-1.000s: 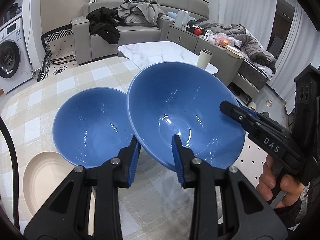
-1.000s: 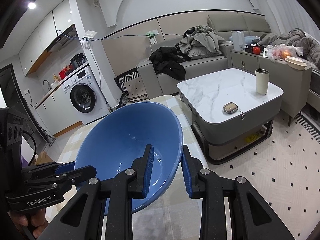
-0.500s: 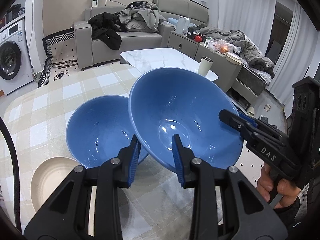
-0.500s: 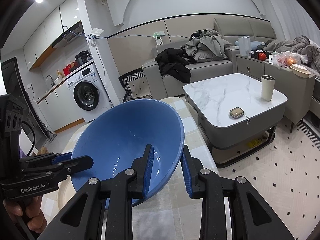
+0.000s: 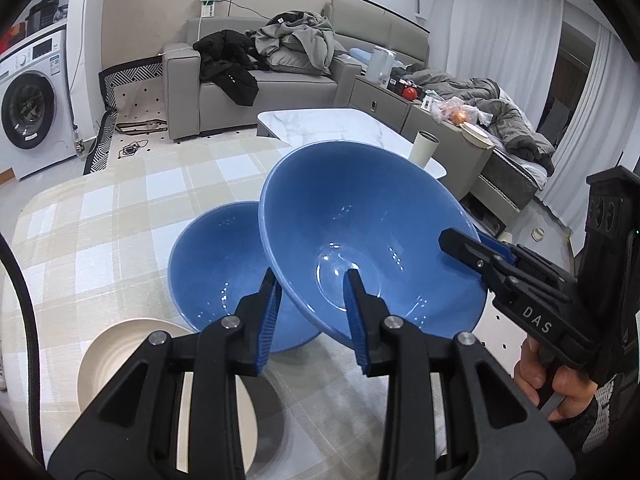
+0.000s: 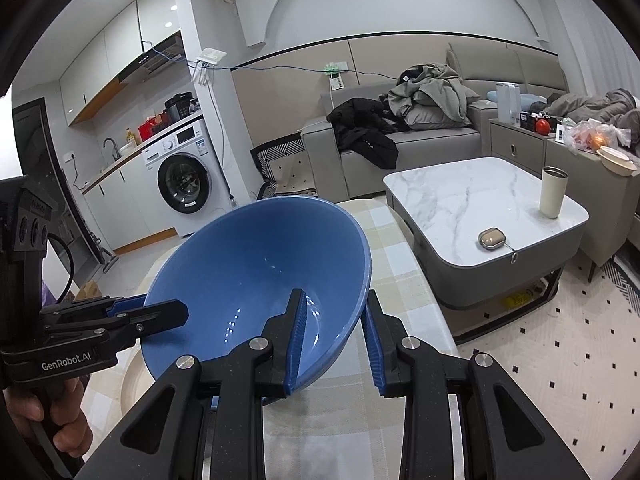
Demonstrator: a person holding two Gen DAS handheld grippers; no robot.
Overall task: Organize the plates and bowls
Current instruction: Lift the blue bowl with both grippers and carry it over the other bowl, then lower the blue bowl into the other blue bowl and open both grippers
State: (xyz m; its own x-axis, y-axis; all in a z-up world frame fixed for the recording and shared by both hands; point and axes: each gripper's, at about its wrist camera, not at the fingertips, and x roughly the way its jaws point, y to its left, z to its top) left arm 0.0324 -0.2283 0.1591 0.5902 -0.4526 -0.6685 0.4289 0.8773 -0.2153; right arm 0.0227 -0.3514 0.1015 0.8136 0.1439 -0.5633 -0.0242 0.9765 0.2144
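Checked worktop [image 5: 120, 208] is carrying a second bowl [image 5: 216, 272] and plate [image 5: 120, 344]. Left gripper [image 5: 312, 312] and right gripper [image 6: 334, 340] are both gripping the bowl [image 5: 360, 240], tilted, ahead; stacking not yet done.

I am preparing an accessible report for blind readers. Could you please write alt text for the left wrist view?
Both grippers hold a large blue bowl tilted above the checked table: left gripper on its near rim, right gripper on its right rim. A second blue bowl sits beneath, with a cream plate nearby.
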